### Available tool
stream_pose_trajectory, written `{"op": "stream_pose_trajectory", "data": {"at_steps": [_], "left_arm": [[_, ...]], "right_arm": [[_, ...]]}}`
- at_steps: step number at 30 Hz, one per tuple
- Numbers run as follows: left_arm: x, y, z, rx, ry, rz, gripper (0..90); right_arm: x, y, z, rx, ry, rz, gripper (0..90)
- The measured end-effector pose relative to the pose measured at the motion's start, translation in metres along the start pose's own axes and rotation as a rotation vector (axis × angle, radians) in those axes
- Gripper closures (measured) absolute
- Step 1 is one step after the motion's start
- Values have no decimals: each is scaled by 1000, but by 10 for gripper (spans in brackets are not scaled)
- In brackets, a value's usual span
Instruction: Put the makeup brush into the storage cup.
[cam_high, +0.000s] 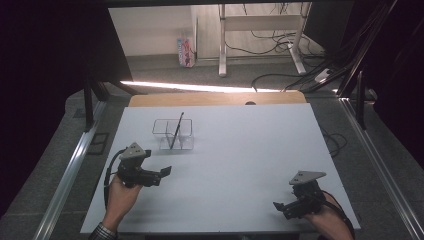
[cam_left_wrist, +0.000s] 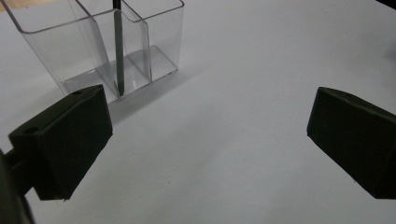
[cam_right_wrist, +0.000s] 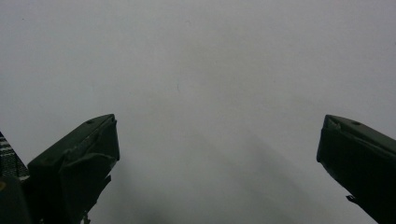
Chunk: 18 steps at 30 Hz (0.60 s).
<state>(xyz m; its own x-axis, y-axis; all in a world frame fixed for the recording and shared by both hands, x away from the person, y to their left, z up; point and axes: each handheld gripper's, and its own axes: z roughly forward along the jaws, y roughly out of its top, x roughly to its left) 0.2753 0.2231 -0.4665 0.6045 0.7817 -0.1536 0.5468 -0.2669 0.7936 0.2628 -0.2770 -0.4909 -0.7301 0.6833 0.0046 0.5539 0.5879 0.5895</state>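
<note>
Two black two-jaw grippers low over matte white table (cam_high: 225, 150), left gripper (cam_high: 162, 172) spread wide and empty just beside clear hard-plastic two-compartment holder (cam_high: 172, 134) with thin dark pen (cam_high: 176, 129) leaning inside, right gripper (cam_high: 280, 206) likewise agape, well apart; seemingly a rest between steps, any next grasp needing narrow closure.

Layout on the counter: one holder toward the far left, a gripper at each near corner.

A clear plastic divided holder (cam_high: 173, 134) stands on the white counter (cam_high: 240, 150), left of centre and toward the far edge, with a thin dark pen (cam_high: 176, 130) leaning inside it against the middle divider. The left gripper (cam_high: 165, 171) sits nearer and left of the holder, apart from it. The right gripper (cam_high: 278, 206) is well apart at the near right, over bare counter.
</note>
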Motion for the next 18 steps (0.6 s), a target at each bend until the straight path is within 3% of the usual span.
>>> {"op": "stream_pose_trajectory", "data": {"at_steps": [18], "left_arm": [[-1,-13,-13,0,16,-12,8]], "right_arm": [[0,0,0,-1,-1,1,0]]}}
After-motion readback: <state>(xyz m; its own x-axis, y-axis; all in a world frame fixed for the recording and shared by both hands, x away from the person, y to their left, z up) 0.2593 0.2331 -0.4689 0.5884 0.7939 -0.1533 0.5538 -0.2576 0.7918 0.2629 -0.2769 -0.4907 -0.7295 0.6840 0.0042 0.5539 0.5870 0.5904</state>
